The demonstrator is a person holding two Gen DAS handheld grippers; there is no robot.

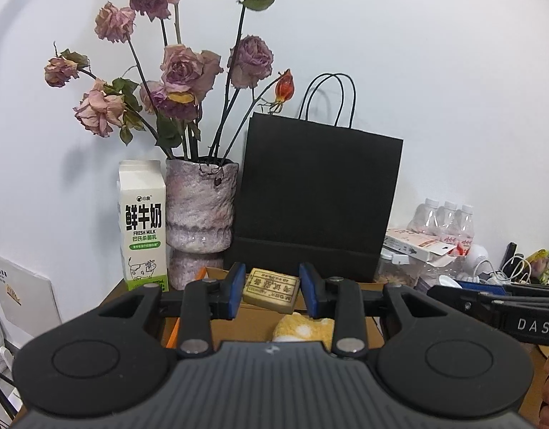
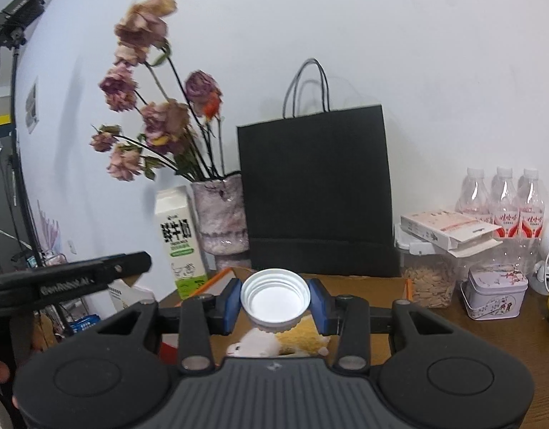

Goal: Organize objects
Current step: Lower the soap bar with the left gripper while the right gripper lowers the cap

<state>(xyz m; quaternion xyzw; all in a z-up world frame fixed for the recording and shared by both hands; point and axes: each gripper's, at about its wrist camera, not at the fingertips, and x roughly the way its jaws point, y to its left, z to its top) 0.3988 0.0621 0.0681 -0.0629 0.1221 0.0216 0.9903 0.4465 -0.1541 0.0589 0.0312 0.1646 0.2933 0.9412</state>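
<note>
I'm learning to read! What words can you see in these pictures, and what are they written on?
"鲜牛奶" and "FRESH MILK": milk carton; its smaller green print is too small to read.
"DAS": black body of the right claw, cut off at the frame edge.
"GenRobot.AI", blurry: black body of the left claw.
Upside-down print on the tan block: unreadable.
Red bottle labels: too blurred.
</note>
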